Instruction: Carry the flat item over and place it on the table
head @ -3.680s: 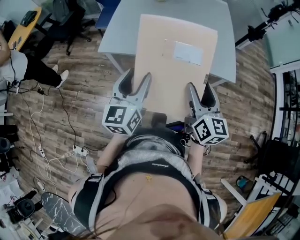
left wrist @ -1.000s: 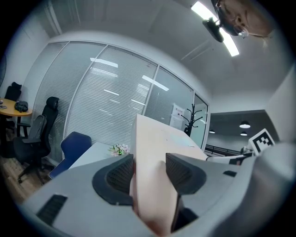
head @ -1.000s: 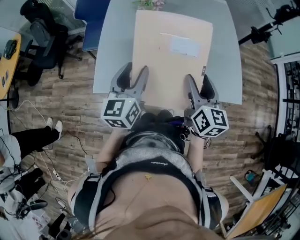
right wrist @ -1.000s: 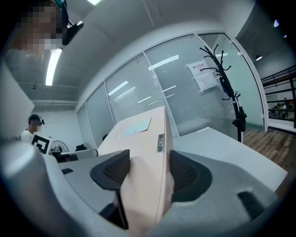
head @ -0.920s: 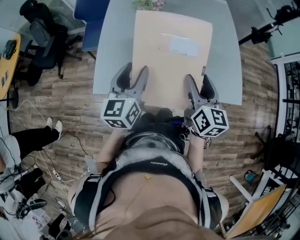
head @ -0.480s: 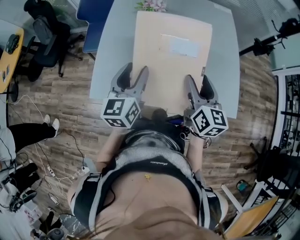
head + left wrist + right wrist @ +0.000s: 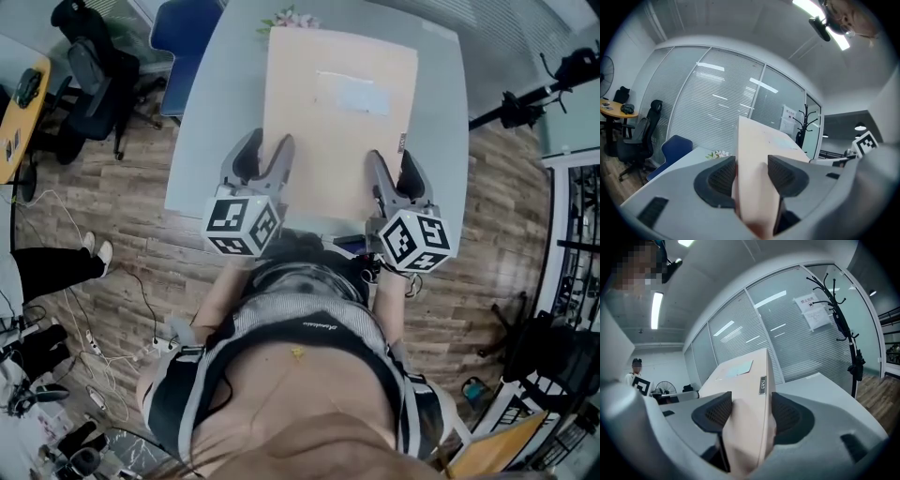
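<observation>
Carton (image 7: 337, 112), flat and label-up, sits almost wholly over the grey surface (image 7: 192, 141), its long axis running far. The left gripper (image 7: 267, 155) and right gripper (image 7: 394, 171) are each clamped on its near edge, one toward each corner. That spread grip holds it level and stops twist. It is probably not set down yet, but contact isn't readable from above. Flowers (image 7: 286, 19) lie just past the far edge.
</observation>
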Tool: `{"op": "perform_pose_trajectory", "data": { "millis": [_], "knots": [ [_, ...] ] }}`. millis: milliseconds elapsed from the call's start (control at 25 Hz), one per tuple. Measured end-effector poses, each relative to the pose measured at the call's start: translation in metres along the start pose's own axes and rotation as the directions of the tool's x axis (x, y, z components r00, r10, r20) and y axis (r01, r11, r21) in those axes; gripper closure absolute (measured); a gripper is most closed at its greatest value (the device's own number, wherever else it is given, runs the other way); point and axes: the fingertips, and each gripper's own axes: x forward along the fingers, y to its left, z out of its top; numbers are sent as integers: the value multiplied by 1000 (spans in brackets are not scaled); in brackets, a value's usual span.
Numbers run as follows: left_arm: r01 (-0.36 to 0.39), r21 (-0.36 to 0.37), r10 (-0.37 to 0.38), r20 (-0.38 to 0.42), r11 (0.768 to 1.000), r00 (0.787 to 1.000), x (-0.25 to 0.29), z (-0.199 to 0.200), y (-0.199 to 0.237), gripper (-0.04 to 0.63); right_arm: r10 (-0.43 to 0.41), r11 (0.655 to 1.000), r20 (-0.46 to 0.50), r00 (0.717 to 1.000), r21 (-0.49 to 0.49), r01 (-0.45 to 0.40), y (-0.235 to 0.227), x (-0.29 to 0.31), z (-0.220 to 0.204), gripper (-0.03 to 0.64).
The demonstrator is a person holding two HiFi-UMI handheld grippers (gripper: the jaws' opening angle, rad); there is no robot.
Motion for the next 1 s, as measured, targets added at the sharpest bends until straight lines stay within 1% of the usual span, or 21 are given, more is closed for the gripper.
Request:
{"op": "perform_pose_trajectory", "data": {
  "millis": [200,400,600,1000],
  "knots": [
    [4,18,-3,-3,1000,1000,9,4,-8,387,-7,1000,11,1000,5,7,-9,0,5,353],
    [3,17,-3,-2,1000,1000,18,3,-14,387,-4,1000,9,1000,9,4,-20,3,8,353],
    [-1,18,1,-12,1000,1000,24,2,-12,388,-6,1000,1,1000,13,6,-23,8,7,354],
    [13,17,-13,-8,1000,1000,34,9,-3,393,-24,1000,10,1000,5,24,-21,20,12,360]
  ]
}}
